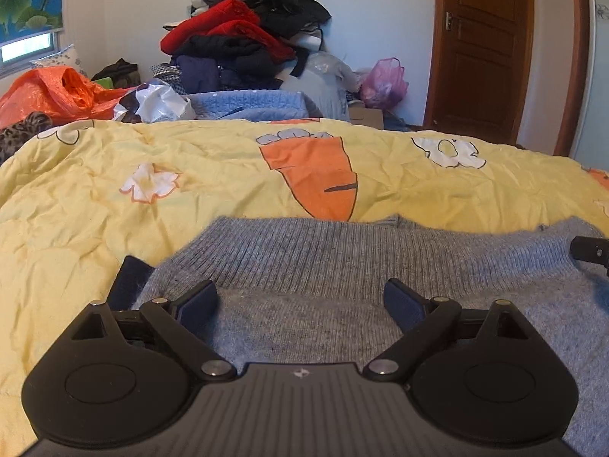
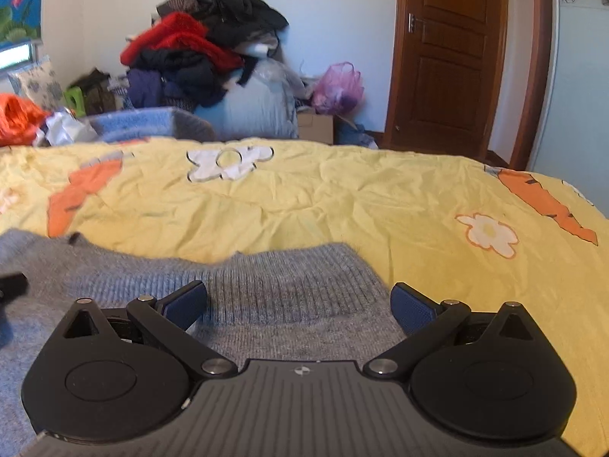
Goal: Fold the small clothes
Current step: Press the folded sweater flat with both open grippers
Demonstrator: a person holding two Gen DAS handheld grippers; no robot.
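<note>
With both my left gripper (image 1: pixel 300 302) and right gripper (image 2: pixel 298 304) spread wide and holding nothing over the grey sweater (image 1: pixel 304 262), I'd pinch its ribbed edge at twelve o'clock evenly on both sides before folding.

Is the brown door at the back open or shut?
Shut. The brown door sits flat inside its frame in both views, its handle is visible, and no gap or room shows behind it.

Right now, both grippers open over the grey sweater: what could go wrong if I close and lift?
1. The left gripper and right gripper sit over the flat grey sweater, so they may pinch both layers.
2. The wrinkled yellow quilt underneath could get caught too.
3. Uneven grips could skew the fold.
</note>
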